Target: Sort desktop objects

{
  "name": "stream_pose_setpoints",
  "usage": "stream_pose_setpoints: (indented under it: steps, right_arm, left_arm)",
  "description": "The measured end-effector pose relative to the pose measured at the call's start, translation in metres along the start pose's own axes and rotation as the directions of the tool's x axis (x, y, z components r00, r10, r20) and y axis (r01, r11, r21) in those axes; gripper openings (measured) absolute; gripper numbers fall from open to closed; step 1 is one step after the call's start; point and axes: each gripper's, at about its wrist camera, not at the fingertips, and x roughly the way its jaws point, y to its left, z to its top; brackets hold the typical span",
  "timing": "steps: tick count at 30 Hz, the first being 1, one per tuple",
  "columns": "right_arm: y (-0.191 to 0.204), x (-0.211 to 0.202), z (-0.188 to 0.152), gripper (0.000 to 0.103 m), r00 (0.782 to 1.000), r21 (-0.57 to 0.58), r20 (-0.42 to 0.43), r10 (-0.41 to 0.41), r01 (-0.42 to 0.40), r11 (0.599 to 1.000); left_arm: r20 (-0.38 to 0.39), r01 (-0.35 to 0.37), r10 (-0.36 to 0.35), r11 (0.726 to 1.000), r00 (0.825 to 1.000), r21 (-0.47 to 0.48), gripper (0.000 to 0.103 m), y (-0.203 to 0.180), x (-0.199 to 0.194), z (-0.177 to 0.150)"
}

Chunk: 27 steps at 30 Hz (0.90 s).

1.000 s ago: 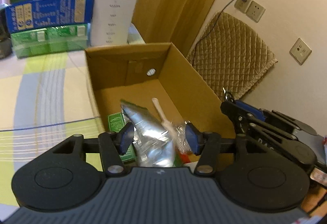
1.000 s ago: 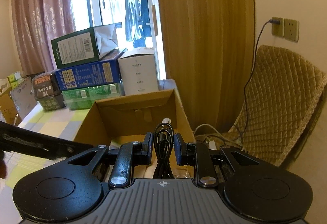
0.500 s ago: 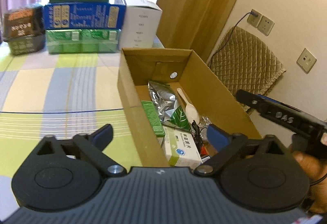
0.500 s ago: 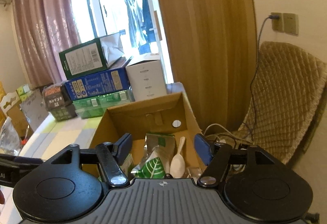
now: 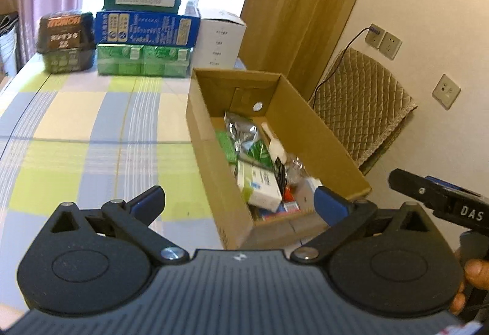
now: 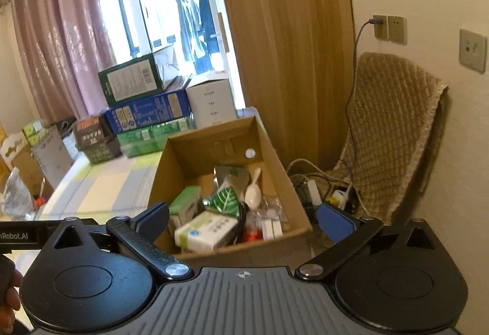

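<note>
Cardboard box (image 5: 308,133), open-topped, standing at the right edge of the table (image 5: 91,133), which is covered by a checked cloth of yellow, green and pale blue. Contents, seen from both wrist views: a silver foil pouch (image 5: 241,128) at the far end; a white plastic spoon (image 6: 253,193) lying on the heap; a green leaf-printed packet (image 6: 224,199); a green carton (image 6: 185,202) against the left wall; a white-and-green medicine box (image 6: 206,231) nearest the cameras; a black cable (image 5: 279,171) and a clear plastic wrapper (image 5: 295,171) to the right of it. Small red and white items at the near end are too blurred to identify.

Left gripper (image 5: 238,203): fingers spread wide and empty, held above the near end of the box. Right gripper (image 6: 244,220): fingers likewise spread wide and empty, near the same end.

Far side of the table: stacked product boxes (image 5: 143,29) and a white carton (image 5: 218,43) just beyond the cardboard box. Right of the table: a quilted chair (image 6: 394,133) against the wall.
</note>
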Motion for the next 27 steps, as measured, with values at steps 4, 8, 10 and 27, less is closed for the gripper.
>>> stream_pose_setpoints:
  steps: [4, 8, 10, 27]
  right_arm:
    - [0.005, -0.024, -0.005, 0.101, 1.000, -0.001, -0.018, -0.013, 0.013, 1.000]
    - [0.013, -0.046, -0.011, 0.101, 0.999, -0.018, -0.030, -0.020, 0.019, 1.000]
    - [0.019, -0.056, -0.014, 0.101, 0.999, -0.033, -0.029, -0.020, 0.019, 0.999]
    - [0.058, -0.105, -0.038, 0.101, 1.000, -0.117, -0.029, 0.008, -0.011, 0.993]
  left_arm:
    - [-0.030, -0.017, 0.017, 1.000, 0.999, 0.000, 0.102, -0.006, -0.022, -0.011]
    - [-0.014, -0.021, 0.021, 0.999, 1.000, 0.032, 0.102, -0.013, -0.049, -0.023]
    - [0.002, -0.040, 0.040, 0.998, 0.999, 0.050, 0.102, -0.018, -0.063, -0.028]
    - [0.027, -0.084, 0.083, 0.996, 0.996, 0.020, 0.102, -0.019, -0.124, -0.062]
